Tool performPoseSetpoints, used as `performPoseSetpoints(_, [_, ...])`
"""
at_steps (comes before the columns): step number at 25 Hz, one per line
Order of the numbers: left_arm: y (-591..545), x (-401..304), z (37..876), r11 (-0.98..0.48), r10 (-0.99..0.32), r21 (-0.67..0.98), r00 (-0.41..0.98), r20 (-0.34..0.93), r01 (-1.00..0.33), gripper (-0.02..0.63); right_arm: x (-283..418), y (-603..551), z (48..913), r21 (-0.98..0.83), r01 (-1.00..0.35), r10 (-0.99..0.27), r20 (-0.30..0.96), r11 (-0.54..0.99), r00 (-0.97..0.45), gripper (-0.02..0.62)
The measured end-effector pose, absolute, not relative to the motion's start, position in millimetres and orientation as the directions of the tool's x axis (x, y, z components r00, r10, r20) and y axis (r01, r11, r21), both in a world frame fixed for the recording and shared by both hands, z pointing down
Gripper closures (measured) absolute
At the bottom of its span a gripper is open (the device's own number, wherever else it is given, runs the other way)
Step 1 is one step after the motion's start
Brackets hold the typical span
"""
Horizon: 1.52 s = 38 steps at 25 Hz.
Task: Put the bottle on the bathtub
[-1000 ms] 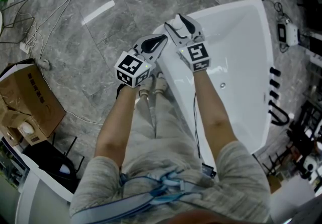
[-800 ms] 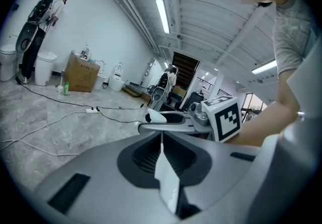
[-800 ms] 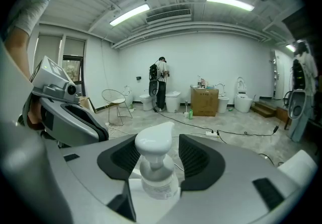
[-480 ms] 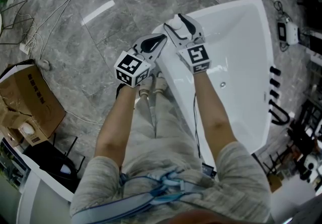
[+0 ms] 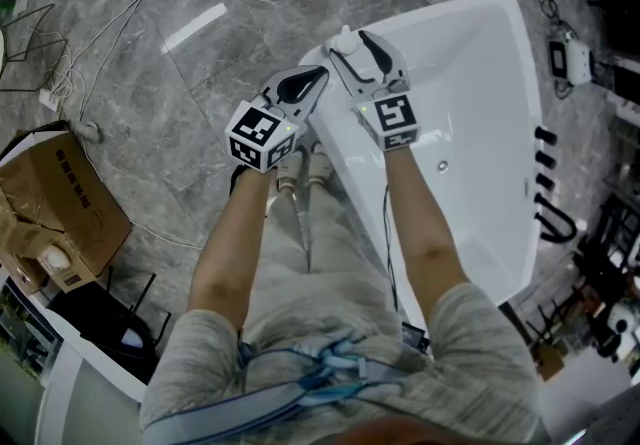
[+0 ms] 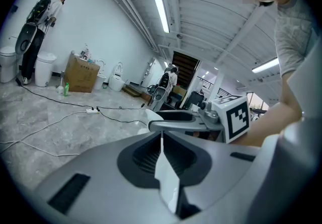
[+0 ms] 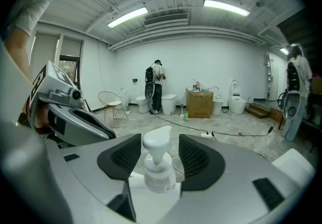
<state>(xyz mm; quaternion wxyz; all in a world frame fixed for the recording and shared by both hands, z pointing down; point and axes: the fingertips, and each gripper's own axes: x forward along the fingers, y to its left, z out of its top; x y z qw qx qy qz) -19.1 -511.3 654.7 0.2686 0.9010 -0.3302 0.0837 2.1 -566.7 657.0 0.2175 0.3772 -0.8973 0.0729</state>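
Note:
A small white pump bottle (image 7: 159, 167) stands upright on the corner rim of the white bathtub (image 5: 470, 63). In the head view only the bottle's pump head (image 5: 345, 34) shows. My right gripper (image 7: 159, 156) is open. Its jaws have just been opening, and the bottle stands between them with a gap on each side. In the head view the right gripper (image 5: 357, 46) hangs over the tub's corner. My left gripper (image 5: 316, 75) is beside it on the left, shut with nothing in it. In its own view the left gripper (image 6: 161, 136) has its jaws pressed together.
The floor is grey marble with cables (image 5: 150, 3) across it. An open cardboard box (image 5: 50, 193) sits at the left and black fittings (image 5: 548, 183) beside the tub's right rim. My feet (image 5: 305, 173) stand against the tub. Far across the room are toilets and a box (image 7: 199, 103).
The right gripper's jaws have spread a little wider round the bottle. Both hands stay nearly where they were.

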Motion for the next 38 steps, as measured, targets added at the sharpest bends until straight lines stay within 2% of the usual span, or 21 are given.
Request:
performPoseSetpoints(20, [-479.5,-20.2,631.0,-0.584,-0.592,0.457,0.737,0.325,-0.671,0.601,26.1,-505.5,627.1,-0.071,-0.782,-0.687,0.433,0.62,-0.584,0.387])
performPoseSetpoints(28, [-456.8,-15.2,591.9,-0.64,-0.549,0.438,0.774,0.315,-0.632,0.601,30.2,-478.6,583.0,-0.123,-0.781,-0.687,0.408,0.612,-0.602,0.387])
performPoseSetpoints(38, [-418.2,-18.0,528.3,-0.705,-0.518,0.392,0.807,0.284,-0.591,0.601,15.2,-435.2,516.2,-0.125,-0.72,-0.637,0.381,0.683,-0.67,0.39])
